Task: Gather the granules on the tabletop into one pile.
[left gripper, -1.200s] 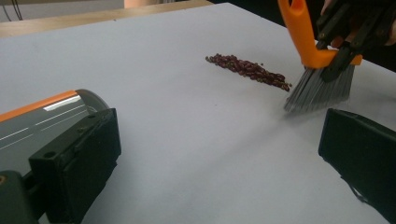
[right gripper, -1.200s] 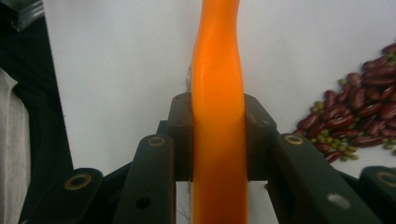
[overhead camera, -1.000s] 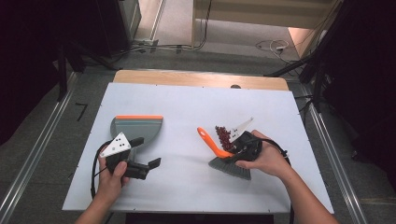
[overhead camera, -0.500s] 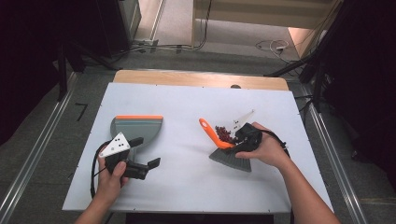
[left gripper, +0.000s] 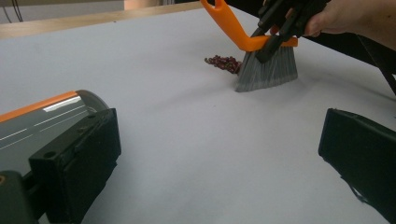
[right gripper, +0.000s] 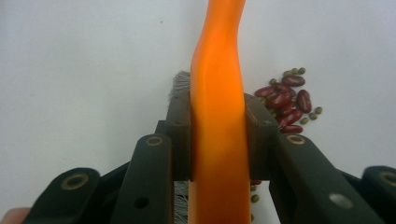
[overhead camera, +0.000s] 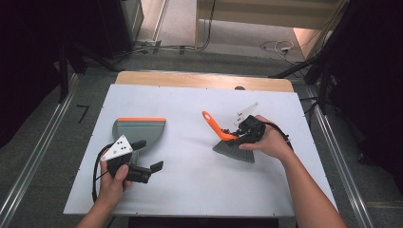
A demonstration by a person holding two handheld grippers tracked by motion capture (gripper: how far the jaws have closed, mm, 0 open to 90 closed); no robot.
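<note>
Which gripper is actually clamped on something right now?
The right gripper: its jaws pinch the brush by its orange handle beside the beans. The left gripper is open by the dustpan.

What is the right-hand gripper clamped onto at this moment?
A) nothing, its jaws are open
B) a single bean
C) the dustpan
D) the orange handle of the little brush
D: in the right gripper view the right gripper has both black jaws pressed against the orange brush handle, with the beans lying loose on the table beside it.
</note>
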